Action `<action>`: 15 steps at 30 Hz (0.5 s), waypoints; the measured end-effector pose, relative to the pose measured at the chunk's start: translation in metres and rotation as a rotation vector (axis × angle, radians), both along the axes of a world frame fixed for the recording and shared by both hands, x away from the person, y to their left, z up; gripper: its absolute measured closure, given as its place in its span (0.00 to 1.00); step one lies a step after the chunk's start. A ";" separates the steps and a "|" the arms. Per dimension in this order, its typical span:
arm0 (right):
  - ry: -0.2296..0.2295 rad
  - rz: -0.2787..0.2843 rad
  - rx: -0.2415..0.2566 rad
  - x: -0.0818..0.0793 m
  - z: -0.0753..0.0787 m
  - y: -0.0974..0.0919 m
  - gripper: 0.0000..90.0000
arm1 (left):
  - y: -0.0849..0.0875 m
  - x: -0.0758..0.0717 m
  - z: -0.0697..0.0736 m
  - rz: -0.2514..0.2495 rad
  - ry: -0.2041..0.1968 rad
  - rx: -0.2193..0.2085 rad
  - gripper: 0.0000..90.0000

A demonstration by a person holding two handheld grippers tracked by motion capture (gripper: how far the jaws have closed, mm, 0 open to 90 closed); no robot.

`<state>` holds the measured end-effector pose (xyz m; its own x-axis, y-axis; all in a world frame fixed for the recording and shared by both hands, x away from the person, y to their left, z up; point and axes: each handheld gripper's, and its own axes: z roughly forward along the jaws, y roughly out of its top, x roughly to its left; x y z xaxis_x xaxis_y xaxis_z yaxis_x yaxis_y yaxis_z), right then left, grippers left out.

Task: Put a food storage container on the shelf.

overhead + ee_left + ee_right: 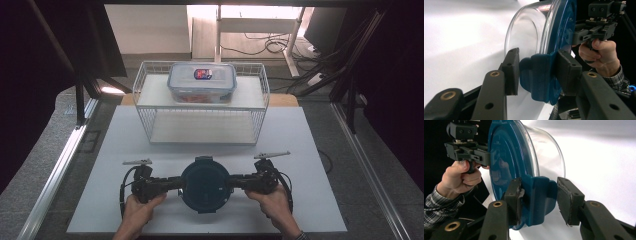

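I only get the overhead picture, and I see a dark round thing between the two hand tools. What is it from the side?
Observer: It is a clear glass bowl under a blue lid; the left gripper view shows its see-through wall.
Operator: What are the tools grabbing?
Observer: Each straddles a blue latch tab on the lid's edge. The right gripper has one pad against the right tab, while the other pad stands just off it.
Operator: And the other one?
Observer: The left gripper has the left tab between its pads, too close to tell whether it is clamped.
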<state>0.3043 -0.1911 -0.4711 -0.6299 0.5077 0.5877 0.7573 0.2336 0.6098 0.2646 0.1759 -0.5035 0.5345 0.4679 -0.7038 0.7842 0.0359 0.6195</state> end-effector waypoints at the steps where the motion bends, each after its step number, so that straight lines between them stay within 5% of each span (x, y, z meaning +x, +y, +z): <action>1: 0.000 0.000 0.000 0.000 0.000 0.000 0.63 | 0.000 0.000 0.000 0.000 0.000 0.000 0.63; 15: -0.117 -0.020 0.018 0.015 0.055 0.001 0.63 | 0.001 0.023 0.056 -0.002 -0.102 -0.002 0.63</action>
<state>0.3192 -0.1903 -0.4162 -0.6849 0.5106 0.5198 0.6848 0.2075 0.6985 0.2872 0.1767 -0.4479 0.6044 0.4655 -0.6466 0.7172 0.0354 0.6959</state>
